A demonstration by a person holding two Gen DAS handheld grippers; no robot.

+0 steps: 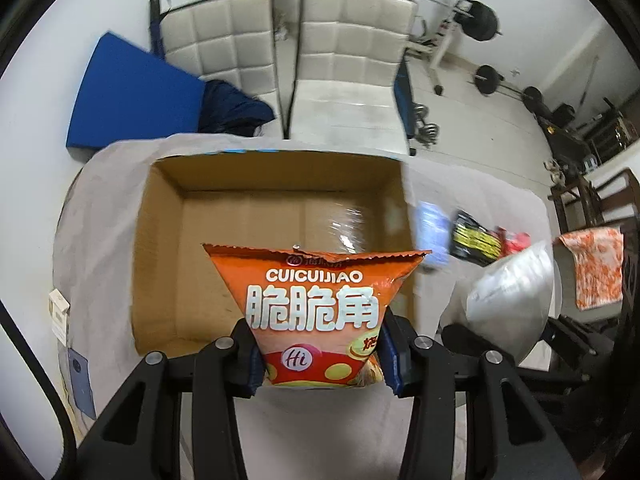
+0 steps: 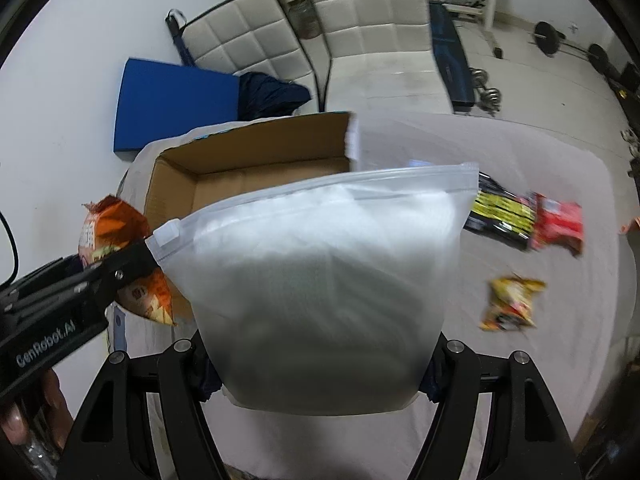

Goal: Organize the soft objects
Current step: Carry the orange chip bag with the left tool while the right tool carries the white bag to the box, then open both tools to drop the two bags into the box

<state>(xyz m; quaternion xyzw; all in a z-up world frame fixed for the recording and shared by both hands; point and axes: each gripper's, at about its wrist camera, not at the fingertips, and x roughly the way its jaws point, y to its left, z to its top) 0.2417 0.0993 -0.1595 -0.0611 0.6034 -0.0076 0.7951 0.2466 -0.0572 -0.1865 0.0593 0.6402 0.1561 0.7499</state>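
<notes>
Left gripper (image 1: 322,354) pinches the lower part of an orange puffed foil snack bag (image 1: 316,308), held above the open brown cardboard box (image 1: 160,240) just ahead. Right gripper (image 2: 320,376) clamps the base of a frosted white zip pouch (image 2: 320,280), bulky and soft. Judged: both light, crushable and slick, so grip low with gentle pressure.

Both wrist views steeply down, sharing cardboard box (image 1: 276,216)

Orange snack bag (image 1: 316,312) w/ white lettering hangs upright over open, empty cardboard box (image 1: 160,240); frosted zip pouch (image 2: 320,288) hangs beside it; black-yellow (image 2: 500,212), red (image 2: 560,224), yellow packets (image 2: 512,304) lie on cloth.
</notes>
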